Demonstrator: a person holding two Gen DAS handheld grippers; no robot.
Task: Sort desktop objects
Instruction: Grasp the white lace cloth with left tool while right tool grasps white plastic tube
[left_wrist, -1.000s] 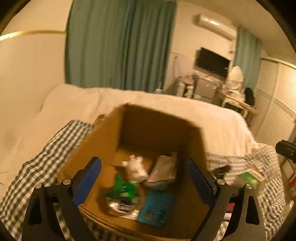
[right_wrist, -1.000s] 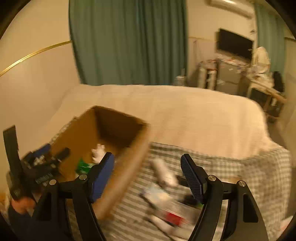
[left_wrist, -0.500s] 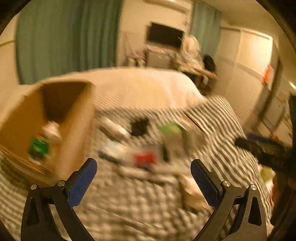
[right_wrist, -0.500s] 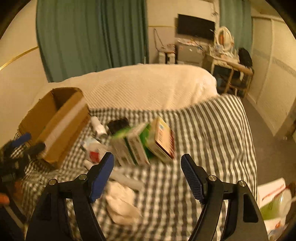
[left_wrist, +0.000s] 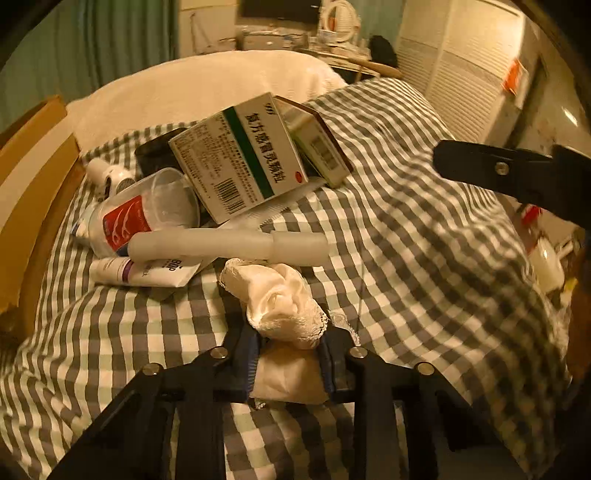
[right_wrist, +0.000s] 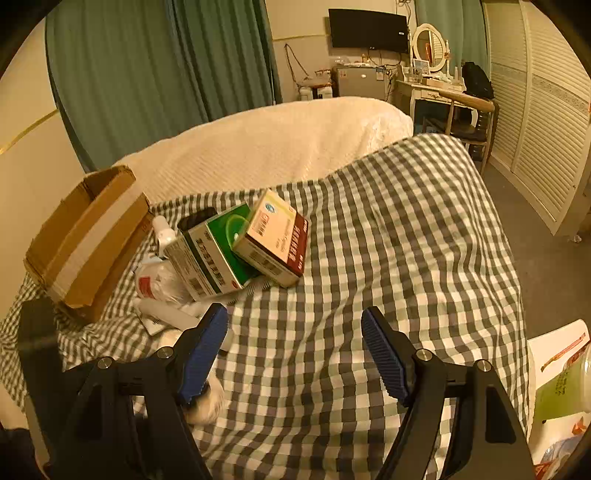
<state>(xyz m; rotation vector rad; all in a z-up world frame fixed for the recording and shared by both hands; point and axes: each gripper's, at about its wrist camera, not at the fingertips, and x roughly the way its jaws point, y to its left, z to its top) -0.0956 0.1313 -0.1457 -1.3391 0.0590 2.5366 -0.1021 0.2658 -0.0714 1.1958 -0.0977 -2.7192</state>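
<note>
My left gripper (left_wrist: 290, 341) points down at the checked blanket (left_wrist: 388, 240), and its jaws are closing with both blue pads pressed on a crumpled white lace cloth (left_wrist: 280, 302). Just beyond lies a pile: a long white tube (left_wrist: 229, 243), a clear tub with a red label (left_wrist: 147, 210), a white squeeze tube (left_wrist: 144, 271), a green-and-white medicine box (left_wrist: 240, 155) and a red-brown box (left_wrist: 317, 144). My right gripper (right_wrist: 293, 317) hovers open over bare blanket with nothing between its fingers. The cardboard box (right_wrist: 88, 236) stands at the left.
A small white bottle (left_wrist: 107, 173) and a black object (left_wrist: 155, 151) lie behind the pile. A cream blanket (right_wrist: 277, 140) covers the far half of the bed. Louvred doors (right_wrist: 546, 129) run along the right, and bags (right_wrist: 561, 380) sit on the floor.
Both grippers swung right from the cardboard box and came down over the blanket. The left one, open before, has shut on the white cloth. The right one stays open.
</note>
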